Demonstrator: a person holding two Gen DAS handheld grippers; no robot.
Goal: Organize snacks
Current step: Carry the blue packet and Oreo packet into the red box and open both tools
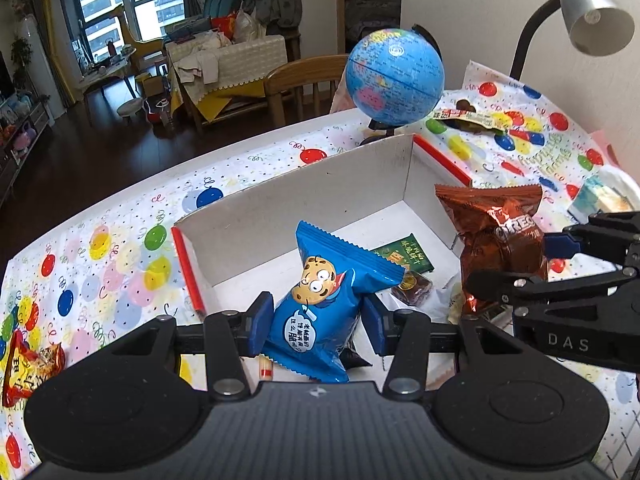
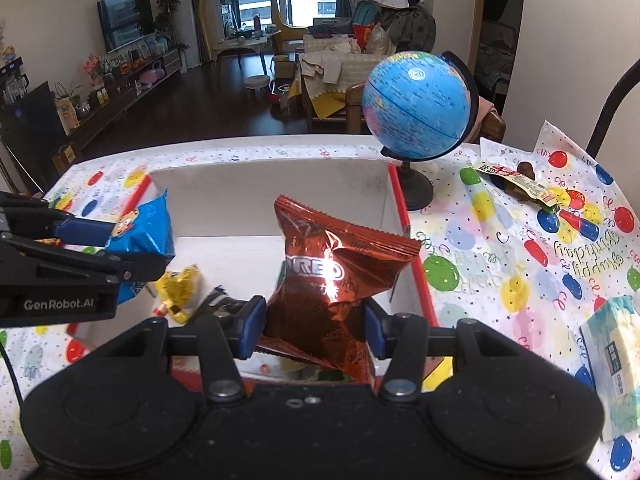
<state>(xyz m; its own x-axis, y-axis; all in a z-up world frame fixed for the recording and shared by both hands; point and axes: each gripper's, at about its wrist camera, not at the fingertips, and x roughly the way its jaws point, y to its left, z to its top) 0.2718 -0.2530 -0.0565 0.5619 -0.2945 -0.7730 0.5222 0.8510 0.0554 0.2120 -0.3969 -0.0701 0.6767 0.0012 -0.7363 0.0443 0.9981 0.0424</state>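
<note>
My left gripper (image 1: 318, 322) is shut on a blue cookie packet (image 1: 332, 292) and holds it over the near edge of the white open box (image 1: 280, 208). My right gripper (image 2: 314, 330) is shut on a brown Oreo packet (image 2: 332, 276), also held above the box (image 2: 260, 196). The Oreo packet (image 1: 496, 236) and right gripper (image 1: 548, 264) show at the right of the left wrist view. The blue packet (image 2: 148, 228) and left gripper (image 2: 120, 252) show at the left of the right wrist view. A green packet (image 1: 404, 258) and small brown snack (image 1: 412, 286) lie inside the box.
A blue globe (image 1: 394, 76) stands behind the box, a desk lamp (image 1: 588, 16) at back right. Loose snacks lie on the balloon-print tablecloth: a red-orange packet (image 1: 28, 368) at left, a brown packet (image 2: 520, 184) at back right, a pale packet (image 2: 612, 360) at right. A yellow wrapper (image 2: 180, 292) lies in the box.
</note>
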